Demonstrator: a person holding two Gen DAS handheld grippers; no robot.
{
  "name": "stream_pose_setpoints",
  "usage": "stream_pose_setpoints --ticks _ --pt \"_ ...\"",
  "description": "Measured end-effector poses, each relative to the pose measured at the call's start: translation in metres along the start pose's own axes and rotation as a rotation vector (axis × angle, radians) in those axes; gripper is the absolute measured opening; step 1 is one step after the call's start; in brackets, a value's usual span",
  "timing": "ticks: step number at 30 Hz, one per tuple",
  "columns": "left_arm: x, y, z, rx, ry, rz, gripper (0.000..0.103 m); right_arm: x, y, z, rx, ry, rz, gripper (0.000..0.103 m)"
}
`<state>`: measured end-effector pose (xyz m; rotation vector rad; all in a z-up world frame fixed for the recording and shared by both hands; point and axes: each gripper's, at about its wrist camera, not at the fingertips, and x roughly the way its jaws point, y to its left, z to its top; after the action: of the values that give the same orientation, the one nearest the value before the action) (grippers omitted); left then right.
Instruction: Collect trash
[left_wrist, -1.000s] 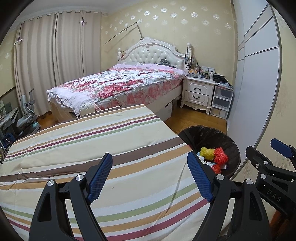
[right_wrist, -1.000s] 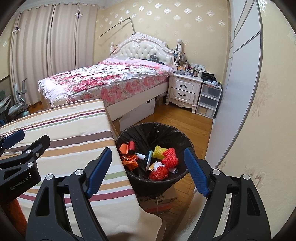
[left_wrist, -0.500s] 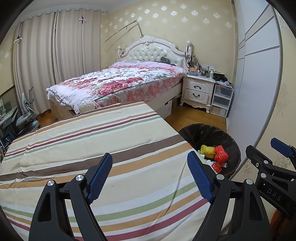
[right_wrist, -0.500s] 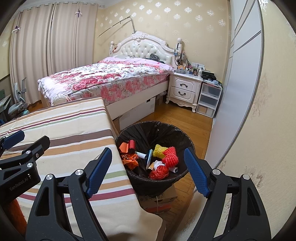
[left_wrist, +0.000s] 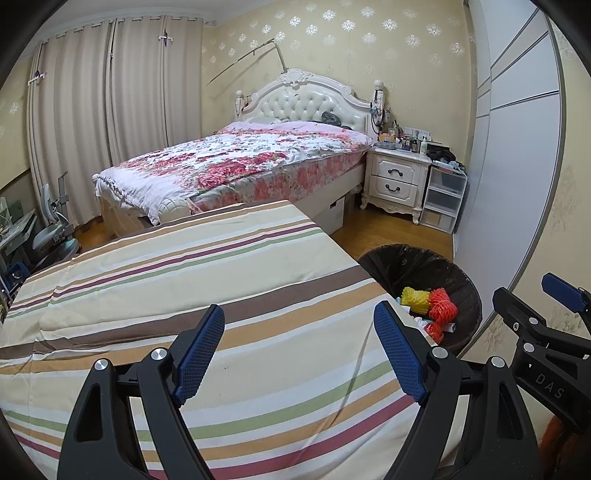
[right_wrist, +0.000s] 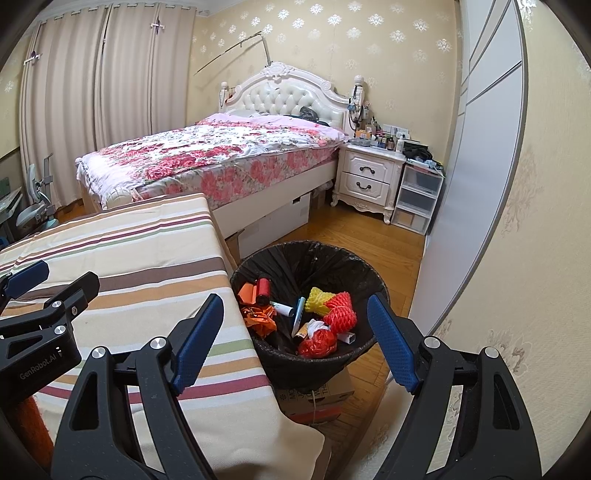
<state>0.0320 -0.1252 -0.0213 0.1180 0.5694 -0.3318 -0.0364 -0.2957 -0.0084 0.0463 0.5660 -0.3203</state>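
Trash lies gathered in the round bin with black plastic liner (right_wrist: 310, 266), standing on the floor at the worktop's corner: red and yellow foam fruit nets (right_wrist: 334, 304), orange wrappers (right_wrist: 258, 317), a marker. My right hand-held gripper (right_wrist: 295, 341) hovers above it, jaws wide, holding nothing. My left hand-held gripper (left_wrist: 299, 349), likewise wide and holding nothing, points over the striped cloth-covered worktop (left_wrist: 184, 273), bin at its 2 o'clock. I judge collection complete.

Colourful trash (right_wrist: 325, 317) in black-lined bin (right_wrist: 280, 254)
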Motion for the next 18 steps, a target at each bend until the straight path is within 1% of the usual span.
stream_pose_setpoints --ticks 18 --pt "0.0023 0.0018 -0.0077 -0.007 0.01 0.002 0.08 0.001 -0.0001 -0.0025 -0.002 0.005 0.001 0.078"
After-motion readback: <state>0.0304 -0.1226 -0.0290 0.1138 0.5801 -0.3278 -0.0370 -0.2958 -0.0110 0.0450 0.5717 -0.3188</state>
